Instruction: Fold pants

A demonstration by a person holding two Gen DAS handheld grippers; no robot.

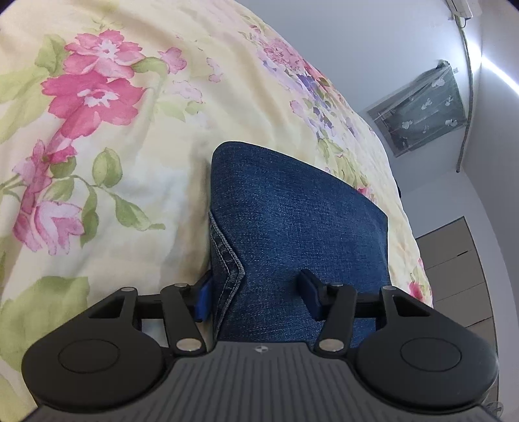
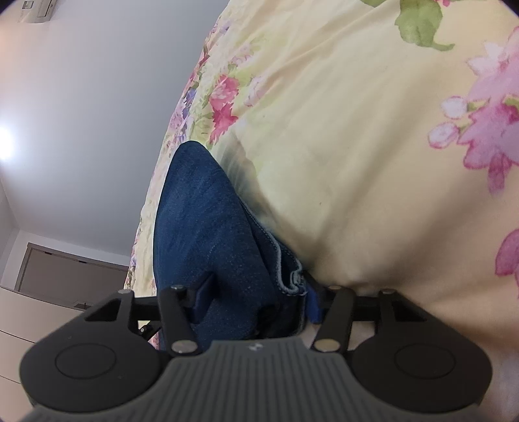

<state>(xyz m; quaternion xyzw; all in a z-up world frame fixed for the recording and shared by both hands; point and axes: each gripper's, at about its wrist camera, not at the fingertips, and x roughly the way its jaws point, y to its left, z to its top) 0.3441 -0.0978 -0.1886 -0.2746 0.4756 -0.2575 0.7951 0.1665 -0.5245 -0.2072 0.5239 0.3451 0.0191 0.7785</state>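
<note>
Floral bedspread [image 1: 136,201] bears one pair of pants [image 1: 292,220] (blue denim).

A pale yellow bedspread printed with pink and purple flowers and green leaves [image 1: 136,136] fills most of both views. Behind it stands a plain white wall [image 1: 340,45], with a window covered by a dark patterned sheet [image 1: 425,110] and a grey cable [image 1: 467,97] beside it. A white air conditioner [image 2: 35,9] is mounted high. Grey-brown cabinet doors [image 2: 71,276] stand nearby.
</note>
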